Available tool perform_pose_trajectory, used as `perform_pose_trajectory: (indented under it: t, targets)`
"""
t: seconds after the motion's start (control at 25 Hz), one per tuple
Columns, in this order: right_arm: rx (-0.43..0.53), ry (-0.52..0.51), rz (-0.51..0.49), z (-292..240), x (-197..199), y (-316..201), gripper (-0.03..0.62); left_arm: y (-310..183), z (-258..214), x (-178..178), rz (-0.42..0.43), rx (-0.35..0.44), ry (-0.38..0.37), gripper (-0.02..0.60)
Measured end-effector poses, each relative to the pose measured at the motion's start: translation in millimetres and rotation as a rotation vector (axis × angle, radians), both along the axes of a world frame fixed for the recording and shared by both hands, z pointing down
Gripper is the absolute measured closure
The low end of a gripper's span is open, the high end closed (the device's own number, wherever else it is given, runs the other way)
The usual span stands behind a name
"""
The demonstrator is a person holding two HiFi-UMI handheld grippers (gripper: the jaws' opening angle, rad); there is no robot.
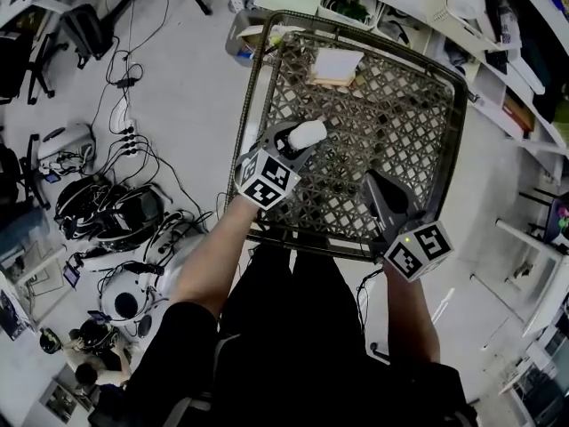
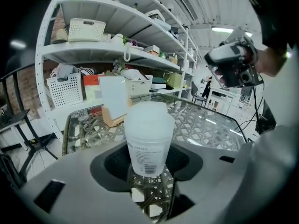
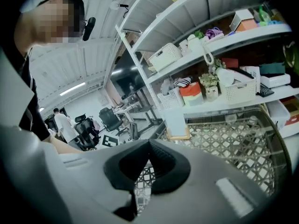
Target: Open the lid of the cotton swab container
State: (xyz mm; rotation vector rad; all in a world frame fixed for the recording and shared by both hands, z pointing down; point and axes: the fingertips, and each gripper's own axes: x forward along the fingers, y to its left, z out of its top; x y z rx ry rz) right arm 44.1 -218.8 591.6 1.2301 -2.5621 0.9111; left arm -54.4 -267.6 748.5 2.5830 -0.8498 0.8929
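The cotton swab container, a frosted white tub with a domed lid and a printed label, stands between my left gripper's dark pads, which hug its lower sides. In the head view the container shows white at the left gripper, over the lattice table. The lid sits on the tub. My right gripper hovers over the table's near right part, apart from the container, its jaws shut with nothing between them.
A white card in a wooden block stands at the table's far side. Shelves with baskets and boxes run behind the table. Cables, headsets and gear lie on the floor to the left.
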Motion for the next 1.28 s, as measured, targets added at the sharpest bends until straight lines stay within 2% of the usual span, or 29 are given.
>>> perform_pose_trajectory:
  t: [0.2,0.44,0.68,0.92,1.28]
  targets:
    - [0.049,0.004,-0.004,-32.1,-2.1,-4.2,0.583,15.4,-40.2,-0.9,0.031,0.026,0.035,0.38]
    - [0.077,-0.014,-0.047,-58.1,-25.6,13.1,0.582,39.3,-103.6,4.3,0.107,0.066,0.089,0.38]
    - [0.105,-0.067,-0.096,-89.0,-50.4,31.9,0.515,65.2,-157.8,-4.8,0.162,0.056,0.117,0.379]
    - [0.149,-0.049,-0.127,-121.1,-69.4,56.2,0.45,94.4,-204.7,-16.8,0.195,0.042,0.133,0.38]
    - [0.242,-0.093,-0.284,-156.0,-73.2,75.0,0.384,120.7,-241.5,-13.7,0.249,0.056,0.071,0.379]
